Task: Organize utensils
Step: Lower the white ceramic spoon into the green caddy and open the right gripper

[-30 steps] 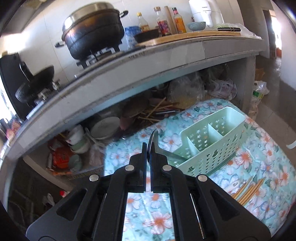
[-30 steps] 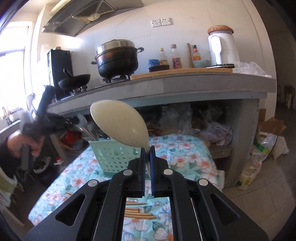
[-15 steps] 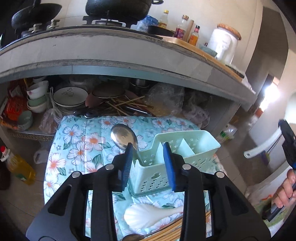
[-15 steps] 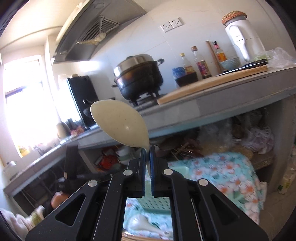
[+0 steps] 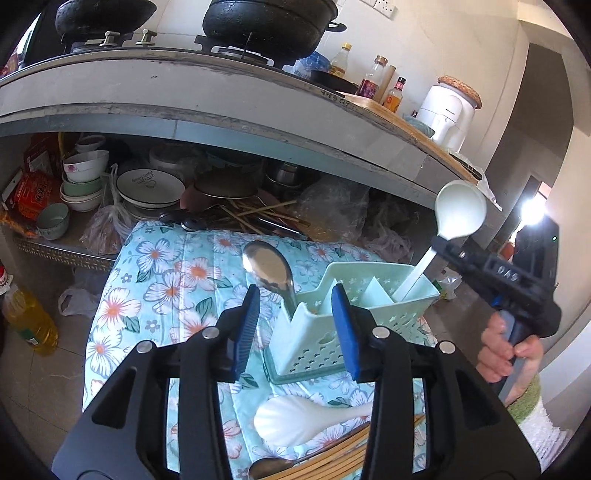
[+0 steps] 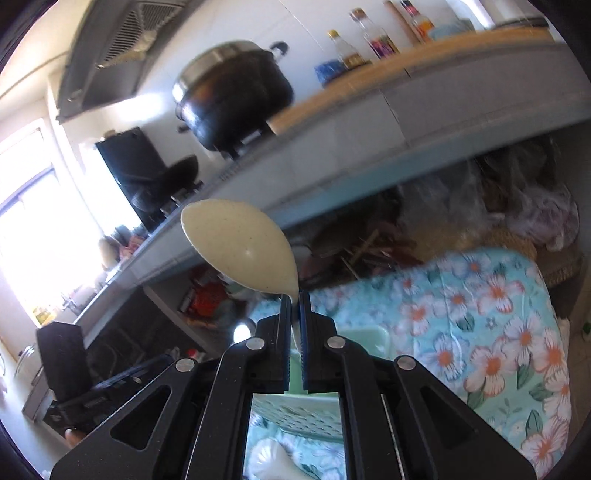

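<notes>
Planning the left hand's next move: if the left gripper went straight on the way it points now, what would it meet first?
Probably the green utensil caddy: its near end sits between the fingers of the left gripper, open and just released, with the metal spoon standing in it. Depth is unclear in this fisheye view.

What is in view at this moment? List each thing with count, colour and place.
caddy: one, mint green, on the floral cloth.
metal spoon: one, silver, standing in the caddy's near compartment.
ladle: one, cream, held in the right tool, handle over the caddy's far compartment.
rice paddle: one, white, flat on the cloth before the caddy.
chopsticks: several, wooden, beside the paddle.
floral cloth: one, turquoise.
pot: one, black, on the stove.
left tool: jaws just opened, nothing between the pads.
right tool: shut on the ladle.
</notes>
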`<state>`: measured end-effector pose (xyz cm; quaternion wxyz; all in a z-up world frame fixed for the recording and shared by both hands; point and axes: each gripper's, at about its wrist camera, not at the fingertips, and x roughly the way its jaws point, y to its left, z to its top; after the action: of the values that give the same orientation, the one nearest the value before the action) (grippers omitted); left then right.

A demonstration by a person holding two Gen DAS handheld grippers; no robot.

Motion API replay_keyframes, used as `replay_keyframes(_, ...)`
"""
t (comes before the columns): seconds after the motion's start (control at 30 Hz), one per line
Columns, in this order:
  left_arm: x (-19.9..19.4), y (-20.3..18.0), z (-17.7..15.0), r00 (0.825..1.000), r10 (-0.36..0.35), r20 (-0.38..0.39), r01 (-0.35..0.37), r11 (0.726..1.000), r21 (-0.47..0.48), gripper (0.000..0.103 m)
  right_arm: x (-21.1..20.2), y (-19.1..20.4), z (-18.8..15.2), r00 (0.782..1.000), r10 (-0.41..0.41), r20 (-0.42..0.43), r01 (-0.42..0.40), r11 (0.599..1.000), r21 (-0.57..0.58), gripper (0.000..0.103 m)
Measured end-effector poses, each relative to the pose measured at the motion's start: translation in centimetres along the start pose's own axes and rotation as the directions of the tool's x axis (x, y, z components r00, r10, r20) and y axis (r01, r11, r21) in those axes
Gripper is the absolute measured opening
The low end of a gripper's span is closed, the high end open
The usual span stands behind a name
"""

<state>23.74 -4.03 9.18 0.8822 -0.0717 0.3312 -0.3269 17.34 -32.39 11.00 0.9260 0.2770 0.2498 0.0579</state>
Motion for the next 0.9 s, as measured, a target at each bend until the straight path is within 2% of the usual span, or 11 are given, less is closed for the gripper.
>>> replay_keyframes(0.17,-0.1,0.3,-0.4,1.000,0.003,-0.011,-0.003,1.000,0.000,0.039,-0.6,-0.2,-1.7,0.997,-0.074,-0.014,0.074,0.997,-0.017,0.012)
replay_keyframes(0.47,-1.3,0.2,-2.1,1.000,-0.008,-0.007,0.008,0.999,-0.035,0.039,-4.7,0.2,-2.6,0.980,-0.182,0.075,0.185,0.982,-0.031,0.020)
replay_keyframes(0.6,-2.1,0.2,-3.0,1.000,-0.003,-0.010,0.002,0.999,-0.040,0.042,-6.8,0.2,-3.1,0.973,-0.205,0.110,0.208,0.978,-0.023,0.028)
replay_keyframes(0.9,-4.8,0.2,-5.5,1.000,0.004,-0.007,-0.004,0.998,-0.061,0.043,-12.2,0.5,-5.2,0.959,-0.238,0.155,0.244,0.969,-0.026,0.030)
